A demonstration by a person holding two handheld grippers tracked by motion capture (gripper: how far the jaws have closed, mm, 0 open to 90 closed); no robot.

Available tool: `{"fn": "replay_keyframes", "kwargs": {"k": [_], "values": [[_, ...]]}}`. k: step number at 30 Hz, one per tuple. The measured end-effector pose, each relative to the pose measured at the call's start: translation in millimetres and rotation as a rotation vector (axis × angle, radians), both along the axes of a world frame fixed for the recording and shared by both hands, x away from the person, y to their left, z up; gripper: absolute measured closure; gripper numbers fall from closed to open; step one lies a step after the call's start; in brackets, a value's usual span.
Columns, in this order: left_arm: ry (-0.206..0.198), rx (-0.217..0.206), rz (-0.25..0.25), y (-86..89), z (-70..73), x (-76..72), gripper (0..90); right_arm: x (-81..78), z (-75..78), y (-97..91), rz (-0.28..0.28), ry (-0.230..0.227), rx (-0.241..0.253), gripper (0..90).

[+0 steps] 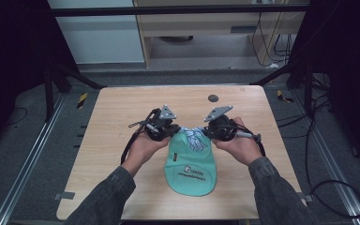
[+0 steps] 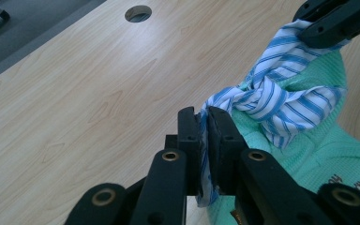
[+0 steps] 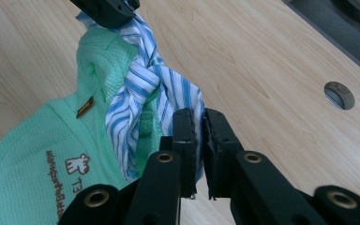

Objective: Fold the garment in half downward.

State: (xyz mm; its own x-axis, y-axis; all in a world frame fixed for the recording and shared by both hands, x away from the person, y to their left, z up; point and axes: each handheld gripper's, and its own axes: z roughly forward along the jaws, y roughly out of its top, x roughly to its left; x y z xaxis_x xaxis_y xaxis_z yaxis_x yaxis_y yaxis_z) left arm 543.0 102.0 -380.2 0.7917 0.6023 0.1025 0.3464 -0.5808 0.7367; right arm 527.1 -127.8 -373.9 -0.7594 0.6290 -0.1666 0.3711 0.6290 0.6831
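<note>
Pinching striped cloth (image 2: 267,101) ends between both grippers' fingers (image 2: 189,140)

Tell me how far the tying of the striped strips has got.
Done: the striped strips on the green garment are already crossed into a knot. In hand: the left gripper and right gripper each clamp one end. Left: probably pulling it snug and letting go.

High view: fixed above person's side, looking forward and down on whole table (image 1: 122,108), far off. Each gripper view rides low and close behind its own jaws; both share the striped knot (image 2: 267,96) just beyond the jaws, and the table hole (image 3: 339,95)
</note>
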Motion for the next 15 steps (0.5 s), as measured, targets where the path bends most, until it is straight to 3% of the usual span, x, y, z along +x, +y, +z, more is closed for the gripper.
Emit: {"fn": "replay_keyframes", "kwargs": {"k": [15], "values": [[-0.03,0.003,0.007,9.3,15.1,1.8,84.2,3.9,7.6,6.4,0.01,-0.04,0.008,84.0]]}}
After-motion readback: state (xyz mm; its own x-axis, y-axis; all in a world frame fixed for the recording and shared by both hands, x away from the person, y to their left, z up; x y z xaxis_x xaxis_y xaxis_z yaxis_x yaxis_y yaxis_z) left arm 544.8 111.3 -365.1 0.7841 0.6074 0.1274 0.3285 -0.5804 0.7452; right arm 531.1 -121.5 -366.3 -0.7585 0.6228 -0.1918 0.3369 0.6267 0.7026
